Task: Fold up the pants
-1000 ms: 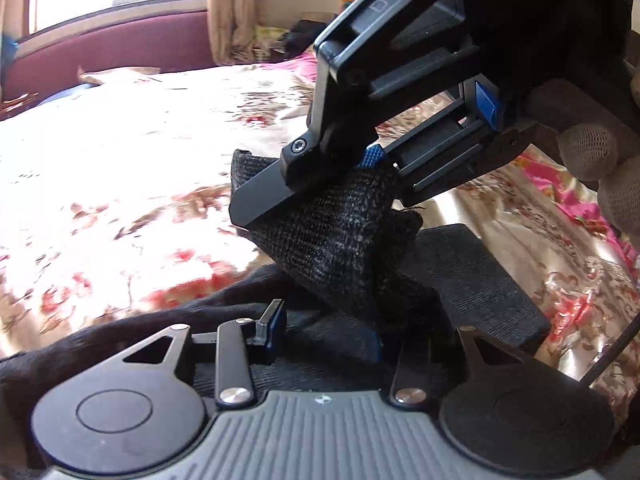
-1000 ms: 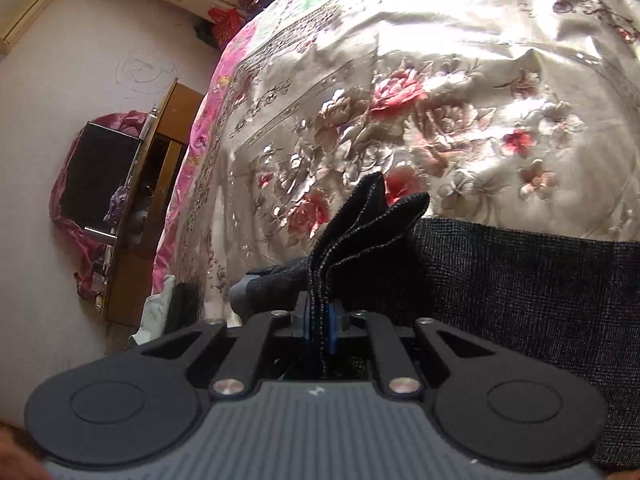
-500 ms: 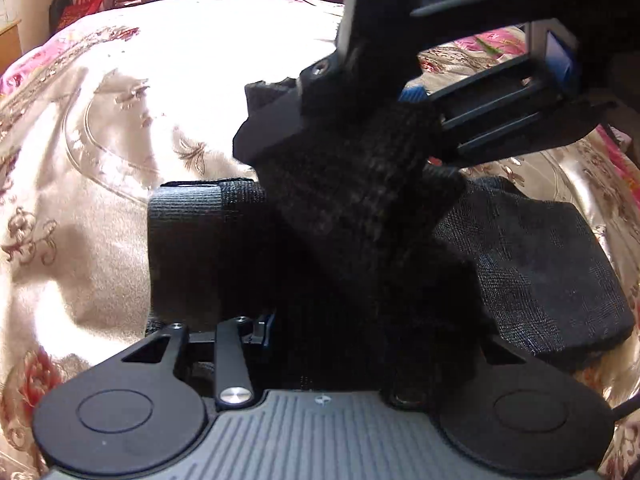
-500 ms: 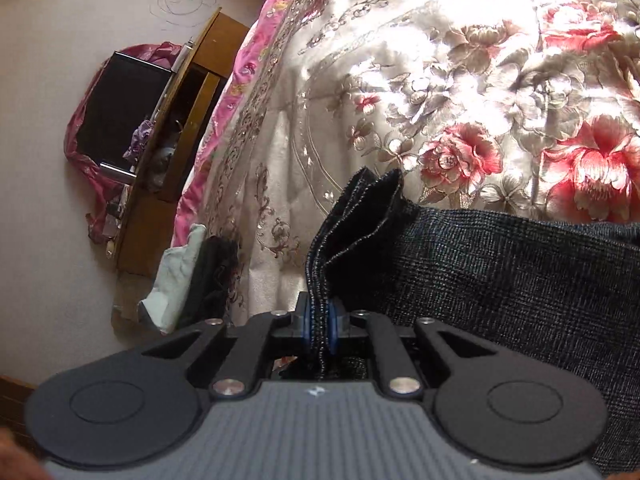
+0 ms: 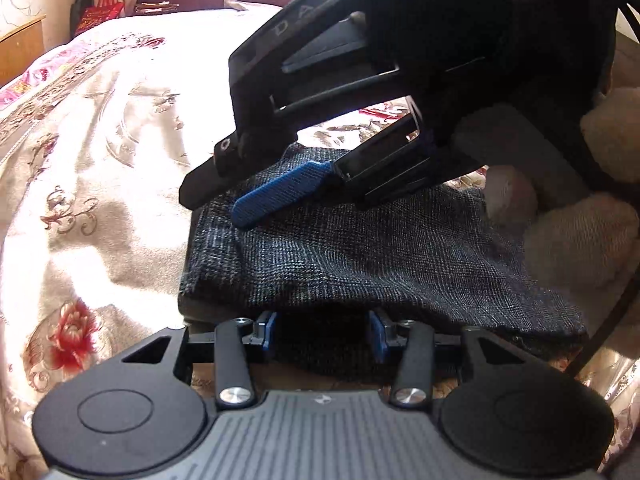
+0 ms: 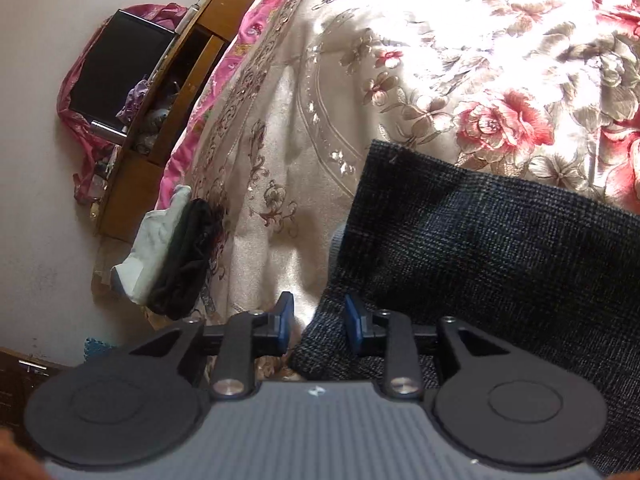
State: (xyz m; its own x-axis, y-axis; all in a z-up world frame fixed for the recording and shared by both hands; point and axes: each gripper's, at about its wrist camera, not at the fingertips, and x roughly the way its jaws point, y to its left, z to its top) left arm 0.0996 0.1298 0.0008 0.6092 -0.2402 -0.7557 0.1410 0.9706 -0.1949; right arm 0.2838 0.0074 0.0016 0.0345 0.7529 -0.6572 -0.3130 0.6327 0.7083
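**On the bed: letting go of the folded pants**

Low in the left wrist view, the left gripper (image 5: pixel 322 330) has its blue pads wide apart. The dark checked pants (image 5: pixel 380 256) fill the middle of the frame, lying folded on the flowery bedspread (image 5: pixel 100 208). An edge of the cloth hangs over the gap between the pads, but the pads do not pinch it, so this gripper has let go. Above, in the upper middle, the right gripper (image 5: pixel 236 200) reaches in from the right, its blue pad (image 5: pixel 280 196) just over the top layer of the pants. A gloved hand (image 5: pixel 568 216) sits at the right edge.

Low in the right wrist view, the right gripper (image 6: pixel 316 322) has just been opening. A corner of the pants (image 6: pixel 480 264) lies between its pads, but they are no longer squeezing it. The pants fill the lower right of the frame, and the bedspread (image 6: pixel 400 60) fills the top. A wooden cabinet (image 6: pixel 160 128) stands at the far left.

To do this step well, I think both grippers should open a bit more and pull straight back. They should not drag the cloth. If a pad catches the top layer, the neat fold could slide or flip open.
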